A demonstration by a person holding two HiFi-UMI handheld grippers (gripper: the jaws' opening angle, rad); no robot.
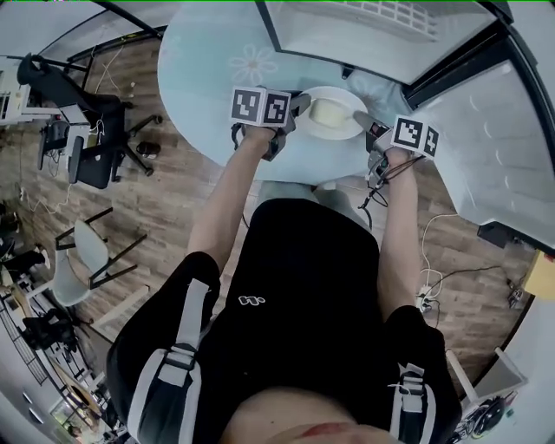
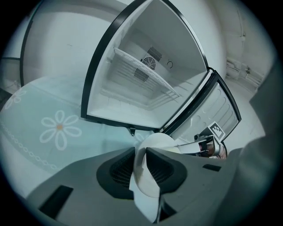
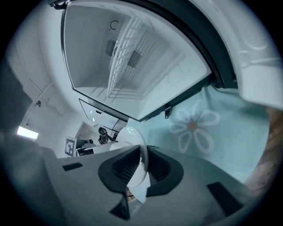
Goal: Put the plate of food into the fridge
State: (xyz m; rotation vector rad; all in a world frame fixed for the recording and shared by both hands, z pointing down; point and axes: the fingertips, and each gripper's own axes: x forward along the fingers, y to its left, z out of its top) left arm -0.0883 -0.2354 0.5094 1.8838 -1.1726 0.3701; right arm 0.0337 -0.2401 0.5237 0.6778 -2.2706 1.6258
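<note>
A white plate (image 1: 334, 130) carrying a pale mound of food (image 1: 329, 112) is held over the round table, just in front of the open fridge (image 1: 364, 26). My left gripper (image 1: 297, 107) is shut on the plate's left rim and my right gripper (image 1: 362, 120) on its right rim. In the left gripper view the plate (image 2: 148, 176) stands on edge between the pads, and the fridge (image 2: 146, 75) with its wire shelf lies ahead. In the right gripper view the plate (image 3: 138, 170) is likewise pinched, with the fridge (image 3: 128, 57) beyond. The other gripper shows past the plate in each gripper view.
The table wears a light blue cloth with white flowers (image 1: 251, 62). The fridge door (image 2: 221, 110) swings open to the right. Black office chairs (image 1: 95, 147) and a white chair (image 1: 78, 260) stand on the wooden floor at left; cables (image 1: 434, 286) lie at right.
</note>
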